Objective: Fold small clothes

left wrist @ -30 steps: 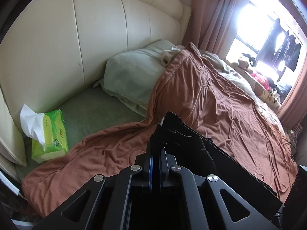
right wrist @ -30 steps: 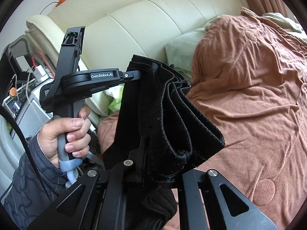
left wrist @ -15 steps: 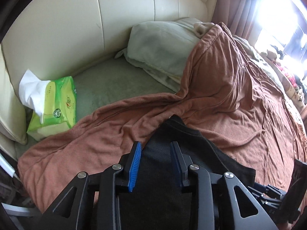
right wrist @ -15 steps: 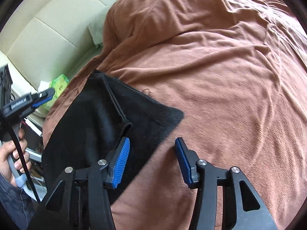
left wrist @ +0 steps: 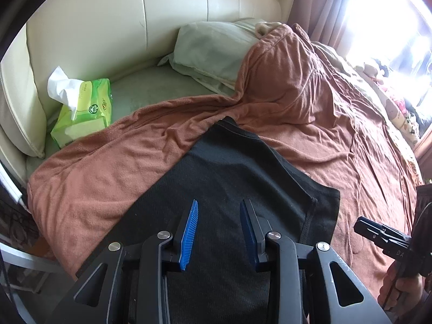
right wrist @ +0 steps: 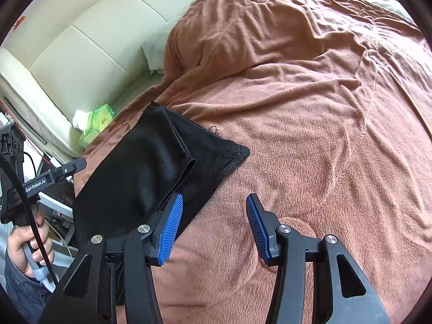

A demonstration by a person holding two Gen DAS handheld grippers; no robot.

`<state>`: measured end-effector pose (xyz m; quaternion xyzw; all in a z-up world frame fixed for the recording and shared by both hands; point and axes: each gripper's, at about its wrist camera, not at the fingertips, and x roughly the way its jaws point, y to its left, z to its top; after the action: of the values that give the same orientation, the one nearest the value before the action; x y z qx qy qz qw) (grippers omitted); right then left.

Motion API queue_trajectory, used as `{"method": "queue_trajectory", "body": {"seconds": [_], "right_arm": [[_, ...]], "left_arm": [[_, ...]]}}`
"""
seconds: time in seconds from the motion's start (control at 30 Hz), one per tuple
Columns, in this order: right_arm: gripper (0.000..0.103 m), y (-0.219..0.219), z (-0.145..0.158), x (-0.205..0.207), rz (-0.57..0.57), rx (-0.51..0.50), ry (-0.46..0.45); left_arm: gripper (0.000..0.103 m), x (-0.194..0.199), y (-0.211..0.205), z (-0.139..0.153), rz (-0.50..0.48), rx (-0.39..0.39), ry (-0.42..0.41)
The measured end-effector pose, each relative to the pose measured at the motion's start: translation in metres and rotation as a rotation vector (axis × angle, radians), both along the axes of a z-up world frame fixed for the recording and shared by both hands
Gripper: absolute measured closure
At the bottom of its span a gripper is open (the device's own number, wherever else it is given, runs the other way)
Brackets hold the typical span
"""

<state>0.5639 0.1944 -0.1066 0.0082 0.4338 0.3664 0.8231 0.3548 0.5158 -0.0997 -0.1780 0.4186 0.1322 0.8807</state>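
A black garment [left wrist: 243,167] lies flat on the brown blanket [left wrist: 310,108], with a folded seam running along it [right wrist: 183,156]. My left gripper [left wrist: 219,202] hovers over the garment's near part, open, its blue pads [left wrist: 189,232] clear of the cloth. My right gripper [right wrist: 213,195] is open too. Its left pad [right wrist: 170,226] is over the garment's right edge and its right pad over bare blanket [right wrist: 310,108]. Neither gripper holds anything. In the right wrist view the left gripper [right wrist: 67,168] shows from the side, held by a hand [right wrist: 27,245].
A green tissue pack [left wrist: 86,110] sits by the cream padded headboard [left wrist: 135,21], left of a pale pillow [left wrist: 213,46]. The blanket is wrinkled and spreads far to the right. Bedside clutter and cables [right wrist: 51,216] stand off the bed's left edge. A bright window [left wrist: 391,13] is at the far right.
Both grippers were shut on the bunched garment held up in the air. They have since opened and sunk, and the garment now lies spread on the blanket.
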Motion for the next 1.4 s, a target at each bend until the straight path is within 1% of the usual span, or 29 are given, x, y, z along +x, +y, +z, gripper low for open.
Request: {"method": "queue_trajectory", "body": {"seconds": [0.1, 0.17, 0.2, 0.27, 0.3, 0.33, 0.37, 0.43, 0.5, 0.53, 0.57, 0.67, 0.83, 0.93, 1.07, 1.2, 1.4], "right_arm": [[0.056, -0.009, 0.010, -0.004, -0.009, -0.036, -0.031], [0.056, -0.018, 0.020, -0.011, -0.008, -0.064, -0.047], [0.056, -0.022, 0.026, -0.016, -0.003, -0.072, -0.051], [0.056, -0.033, 0.041, -0.027, 0.008, -0.080, -0.071], [0.054, -0.040, 0.049, -0.033, 0.007, -0.088, -0.085], [0.048, -0.045, 0.056, -0.039, 0.007, -0.093, -0.096], [0.043, -0.050, 0.065, -0.045, 0.006, -0.096, -0.112], [0.042, -0.060, 0.082, -0.060, -0.003, -0.103, -0.143], [0.029, -0.073, 0.100, -0.074, -0.008, -0.096, -0.153], [0.020, -0.079, 0.108, -0.082, -0.013, -0.091, -0.164], [0.017, -0.086, 0.117, -0.089, -0.018, -0.088, -0.182], [0.010, -0.104, 0.136, -0.111, -0.031, -0.110, -0.239], [0.007, -0.139, 0.162, -0.149, -0.051, -0.115, -0.297], [0.000, -0.161, 0.177, -0.173, -0.074, -0.109, -0.318], [0.000, -0.183, 0.193, -0.203, -0.102, -0.128, -0.354], [0.000, -0.212, 0.211, -0.231, -0.133, -0.108, -0.389], [0.000, -0.252, 0.226, -0.276, -0.173, -0.111, -0.430]], "left_arm": [[0.064, -0.008, -0.012, 0.004, -0.011, -0.005, 0.004], [0.052, -0.016, -0.019, 0.009, -0.024, -0.016, -0.016], [0.047, -0.020, -0.023, 0.012, -0.019, -0.008, -0.024], [0.028, -0.027, -0.031, 0.021, -0.011, 0.008, -0.041], [0.024, -0.031, -0.035, 0.026, -0.010, 0.010, -0.052], [0.018, -0.035, -0.039, 0.031, -0.008, 0.009, -0.065], [0.015, -0.039, -0.043, 0.036, -0.005, 0.010, -0.077], [0.012, -0.045, -0.054, 0.048, -0.007, 0.023, -0.093], [0.008, -0.052, -0.065, 0.060, -0.016, 0.041, -0.116], [0.004, -0.055, -0.071, 0.066, -0.024, 0.048, -0.126], [0.002, -0.058, -0.077, 0.071, -0.026, 0.060, -0.132], [0.001, -0.068, -0.093, 0.088, -0.036, 0.082, -0.146], [0.001, -0.088, -0.120, 0.116, -0.052, 0.102, -0.184], [0.001, -0.103, -0.139, 0.131, -0.060, 0.119, -0.208], [0.001, -0.125, -0.163, 0.148, -0.074, 0.127, -0.239], [0.001, -0.144, -0.187, 0.163, -0.084, 0.135, -0.257], [0.001, -0.173, -0.221, 0.183, -0.113, 0.146, -0.309]]}}
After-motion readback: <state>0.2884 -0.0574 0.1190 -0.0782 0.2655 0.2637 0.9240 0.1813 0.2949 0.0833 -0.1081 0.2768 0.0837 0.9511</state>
